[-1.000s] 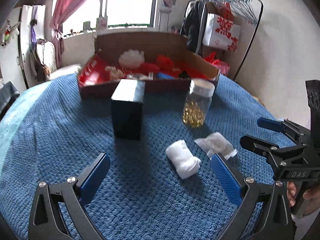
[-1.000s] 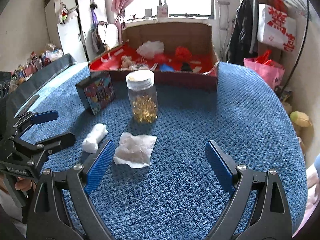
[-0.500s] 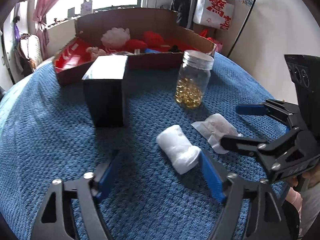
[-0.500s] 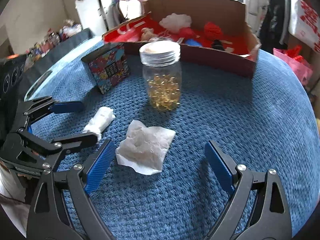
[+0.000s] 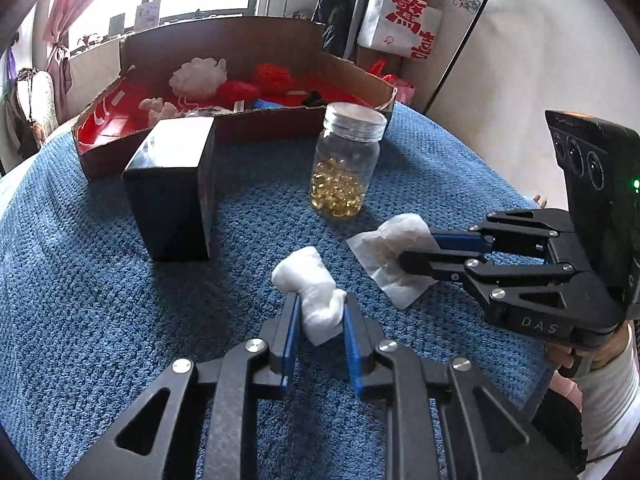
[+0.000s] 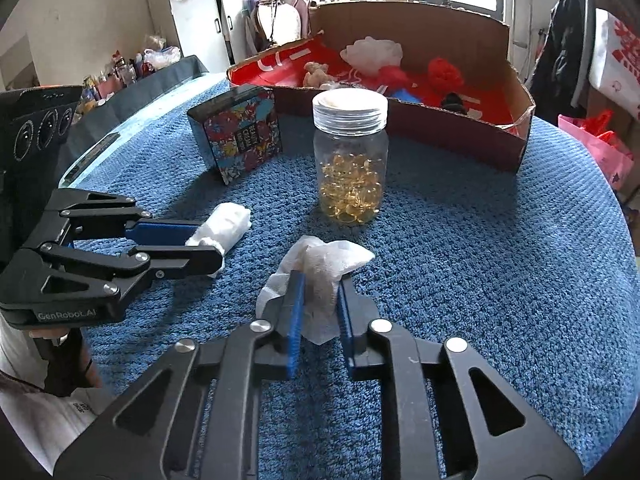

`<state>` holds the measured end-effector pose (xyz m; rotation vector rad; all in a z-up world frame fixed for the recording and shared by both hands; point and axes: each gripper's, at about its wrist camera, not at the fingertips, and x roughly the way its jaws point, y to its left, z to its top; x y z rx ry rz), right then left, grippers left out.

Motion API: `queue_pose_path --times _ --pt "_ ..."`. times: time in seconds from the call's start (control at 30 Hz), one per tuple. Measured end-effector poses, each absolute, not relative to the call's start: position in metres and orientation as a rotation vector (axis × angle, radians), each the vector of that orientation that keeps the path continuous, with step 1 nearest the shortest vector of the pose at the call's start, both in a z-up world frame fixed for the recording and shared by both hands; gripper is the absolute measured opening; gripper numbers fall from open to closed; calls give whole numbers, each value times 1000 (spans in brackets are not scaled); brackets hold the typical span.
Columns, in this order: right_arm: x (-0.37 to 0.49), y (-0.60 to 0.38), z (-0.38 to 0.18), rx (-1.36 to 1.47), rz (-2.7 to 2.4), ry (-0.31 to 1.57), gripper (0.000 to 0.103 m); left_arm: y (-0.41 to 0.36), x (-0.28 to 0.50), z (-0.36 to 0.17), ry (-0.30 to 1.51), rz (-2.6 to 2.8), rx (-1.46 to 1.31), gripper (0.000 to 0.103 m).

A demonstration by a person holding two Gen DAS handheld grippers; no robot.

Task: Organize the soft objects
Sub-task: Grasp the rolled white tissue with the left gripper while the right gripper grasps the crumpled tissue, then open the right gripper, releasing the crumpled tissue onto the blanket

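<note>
A white rolled cloth [image 5: 306, 276] lies on the blue knitted cover. My left gripper [image 5: 318, 308] has its jaws closing on the roll's near end, and the blue pads press its sides. The right wrist view shows the same roll [image 6: 228, 220] pinched by the left gripper [image 6: 202, 246]. Just to its right lies a crumpled white tissue [image 6: 326, 258]. My right gripper [image 6: 320, 292] is closing on it and bunches it up between the pads. From the left wrist view, the right gripper [image 5: 416, 250] grips the tissue [image 5: 384, 248] from the right.
Behind the soft things stand a clear jar of yellow capsules [image 5: 344, 168] and a dark printed box [image 5: 172, 184]. At the back an open cardboard box with a red lining [image 6: 460, 136] holds several soft items. A person's hand and sleeve [image 5: 600, 364] are at the right.
Both grippers went from wide open to shut: the left closed on the white roll, the right on the tissue, which is now bunched up. Both tilted further down towards the cover.
</note>
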<state>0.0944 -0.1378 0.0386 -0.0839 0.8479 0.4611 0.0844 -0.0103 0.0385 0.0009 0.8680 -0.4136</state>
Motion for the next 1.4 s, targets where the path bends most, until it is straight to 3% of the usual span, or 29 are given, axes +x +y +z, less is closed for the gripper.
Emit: queue_pose_path --times 0.77,1.4 --pt "108 -166 63 -217 307 827 11 -38 156 90 930 -352 347 21" --pt "146 -203 79 -96 330 842 12 -41 206 111 950 -448 256 21"
